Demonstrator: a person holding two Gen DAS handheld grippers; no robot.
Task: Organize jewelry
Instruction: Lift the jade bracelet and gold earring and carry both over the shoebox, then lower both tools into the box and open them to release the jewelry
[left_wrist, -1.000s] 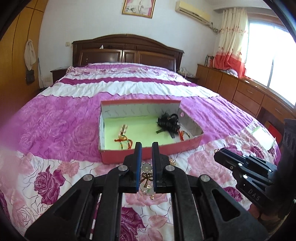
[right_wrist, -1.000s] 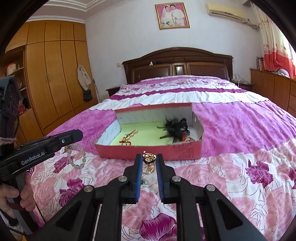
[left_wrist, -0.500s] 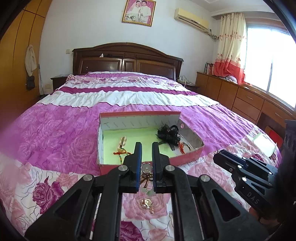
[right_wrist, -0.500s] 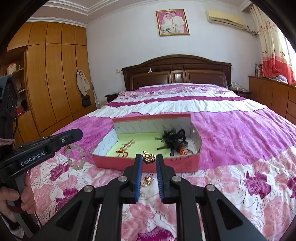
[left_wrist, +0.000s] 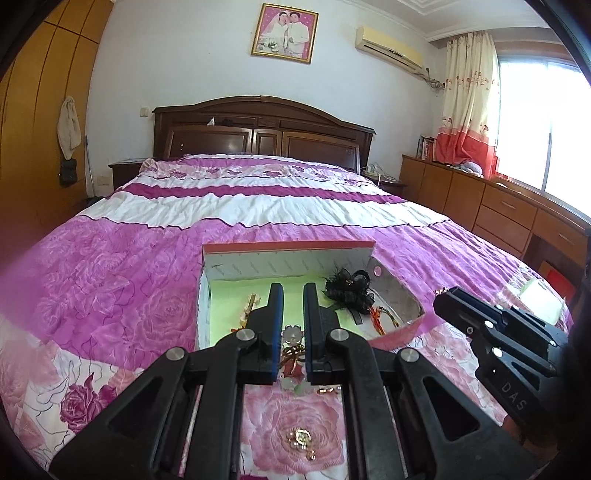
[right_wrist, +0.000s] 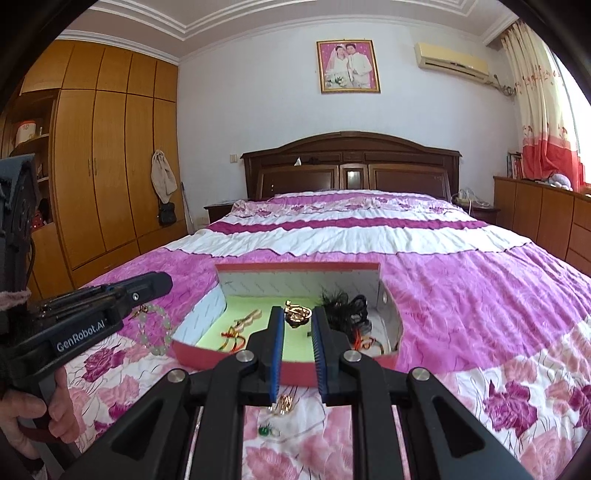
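Observation:
A red box (left_wrist: 391, 334) with a green floor lies on the bed; it also shows in the right wrist view (right_wrist: 207, 356). It holds a black hair ornament (left_wrist: 347, 290) and red-cord pieces (right_wrist: 232, 338). My left gripper (left_wrist: 293, 295) is shut on a pale bead bracelet with gold and red charms (left_wrist: 291, 338), held above the box's near wall. In the right wrist view the bracelet (right_wrist: 159, 328) hangs from it. My right gripper (right_wrist: 298, 312) is shut on a gold ornament (right_wrist: 297, 315), raised over the box.
Loose gold jewelry (left_wrist: 301, 439) lies on the floral quilt in front of the box, with a gold piece (right_wrist: 282, 402) and a green-stone piece (right_wrist: 266, 430) below my right gripper. Wooden wardrobe (right_wrist: 103, 177) at left, drawers (left_wrist: 498, 214) at right.
Both grippers have risen and moved forward from the quilt toward the box, each still holding its piece. The right gripper's gold ornament is now over the box's interior.

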